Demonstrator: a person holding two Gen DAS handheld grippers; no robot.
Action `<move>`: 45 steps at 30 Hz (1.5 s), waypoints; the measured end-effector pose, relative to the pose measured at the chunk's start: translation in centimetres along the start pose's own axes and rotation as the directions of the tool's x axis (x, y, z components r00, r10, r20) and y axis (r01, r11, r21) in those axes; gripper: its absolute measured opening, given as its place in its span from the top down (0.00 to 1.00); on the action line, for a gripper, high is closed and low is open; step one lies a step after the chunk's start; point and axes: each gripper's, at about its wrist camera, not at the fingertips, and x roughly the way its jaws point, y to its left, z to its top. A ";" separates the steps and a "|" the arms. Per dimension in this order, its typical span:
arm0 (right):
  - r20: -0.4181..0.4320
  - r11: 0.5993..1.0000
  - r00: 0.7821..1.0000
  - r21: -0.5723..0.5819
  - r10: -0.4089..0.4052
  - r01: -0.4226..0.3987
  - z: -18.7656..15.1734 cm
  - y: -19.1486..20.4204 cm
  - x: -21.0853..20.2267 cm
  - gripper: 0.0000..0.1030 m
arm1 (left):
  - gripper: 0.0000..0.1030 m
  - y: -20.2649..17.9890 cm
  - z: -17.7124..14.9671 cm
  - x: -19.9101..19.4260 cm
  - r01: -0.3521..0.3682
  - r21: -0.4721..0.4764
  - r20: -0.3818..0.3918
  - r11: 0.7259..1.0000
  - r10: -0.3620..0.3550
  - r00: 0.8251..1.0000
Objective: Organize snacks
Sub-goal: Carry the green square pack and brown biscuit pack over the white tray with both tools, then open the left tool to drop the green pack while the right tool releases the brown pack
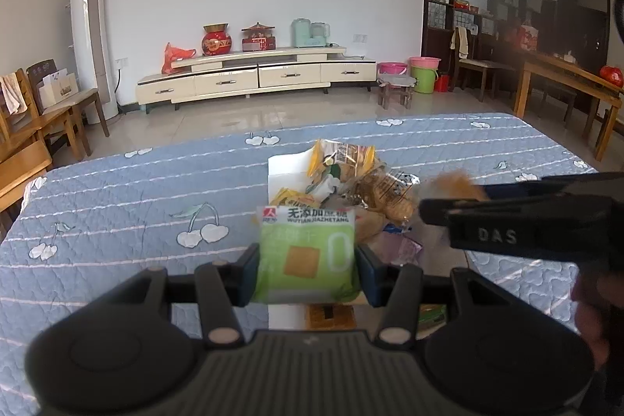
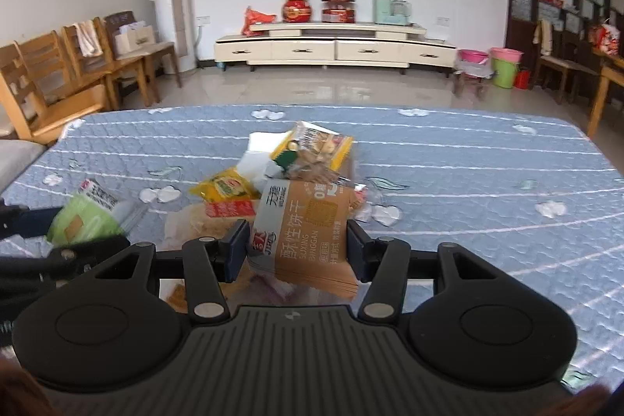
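Beyond both laden tongs, snack heap (image 2: 296, 174), perhaps over white paper (image 1: 286, 164).

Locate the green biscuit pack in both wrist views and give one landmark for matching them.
Left wrist: green pack at bottom centre, held in the left gripper.
Right wrist: green pack at the left edge, blurred, between the left gripper's fingers.
Shared landmark: the red vase on the TV cabinet.

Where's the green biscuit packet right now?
The green biscuit packet is clamped in the left gripper, held above the blue quilted tablecloth just short of the snack pile; the right wrist view shows it at far left.
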 end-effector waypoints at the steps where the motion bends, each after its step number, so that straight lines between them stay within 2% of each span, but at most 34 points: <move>1: 0.003 1.000 1.000 -0.001 0.012 -0.012 0.0 0.0 0.2 0.33 | 0.51 0.0 0.0 0.1 0.000 -0.001 -0.003 1.000 0.000 1.000; 2: 0.003 1.000 1.000 -0.003 0.011 -0.011 0.1 0.1 0.4 0.22 | 0.51 0.0 0.0 0.1 -0.001 -0.001 -0.004 1.000 0.001 1.000; 3: 0.008 1.000 1.000 -0.006 0.005 -0.005 0.2 0.1 0.5 0.21 | 0.51 0.0 -0.1 0.1 -0.001 0.001 -0.005 1.000 0.001 1.000; 8: 0.054 1.000 0.998 0.020 -0.013 0.012 0.1 -0.8 -1.4 0.20 | 0.51 -0.3 0.2 0.8 0.009 0.004 -0.012 1.000 -0.009 1.000; 19: 0.104 0.993 0.989 0.049 -0.109 0.104 -1.7 -3.0 -5.9 0.20 | 0.50 -3.5 1.7 3.0 0.100 0.017 0.019 0.995 -0.100 0.995; 22: 0.106 0.992 0.987 0.058 -0.117 0.111 -1.8 -3.1 -6.2 0.20 | 0.47 -3.9 2.4 4.2 0.123 0.015 0.033 0.992 -0.123 0.992; 23: 0.105 0.991 0.987 0.058 -0.124 0.118 -1.8 -3.1 -6.2 0.20 | 0.41 -4.1 2.5 4.6 0.123 0.023 0.032 0.992 -0.124 0.992; 24: 0.104 0.991 0.986 0.055 -0.127 0.122 -1.8 -3.1 -6.4 0.20 | 0.34 -4.2 2.5 4.8 0.116 0.026 0.028 0.993 -0.117 0.993; 25: 0.104 0.991 0.986 0.051 -0.127 0.122 -1.8 -3.1 -6.4 0.20 | 0.21 -4.0 2.4 4.8 0.109 0.019 0.026 0.994 -0.109 0.994; 31: 0.104 0.992 0.987 0.033 -0.125 0.122 -2.2 -2.6 -6.5 0.18 | 0.19 -2.5 1.4 3.0 0.072 -0.006 0.013 0.997 -0.072 0.997; 34: 0.103 0.993 0.988 0.023 -0.117 0.115 -2.4 -2.2 -6.9 0.17 | 0.13 -1.6 0.9 1.2 0.041 -0.020 0.015 0.999 -0.041 0.999; 35: 0.101 0.993 0.988 0.016 -0.114 0.113 -2.5 -2.0 -7.0 0.14 | 0.07 -1.3 0.7 0.6 0.030 -0.025 0.017 0.999 -0.030 0.999; 39: 0.079 0.995 0.992 -0.018 -0.094 0.096 -3.1 -1.1 -7.3 0.03 | 0.01 -0.2 -0.5 -2.0 -0.017 -0.051 0.004 0.999 0.017 1.000; 41: 0.065 0.995 0.994 -0.042 -0.092 0.095 -3.7 -0.6 -7.4 0.00 | 0.01 0.1 -1.1 -2.9 -0.031 -0.063 -0.012 0.998 0.031 0.999; 45: 0.025 0.996 0.998 -0.056 -0.063 0.065 -4.8 0.1 -7.3 0.00 | 0.01 0.5 -2.6 -4.2 -0.078 -0.092 -0.028 0.993 0.076 0.997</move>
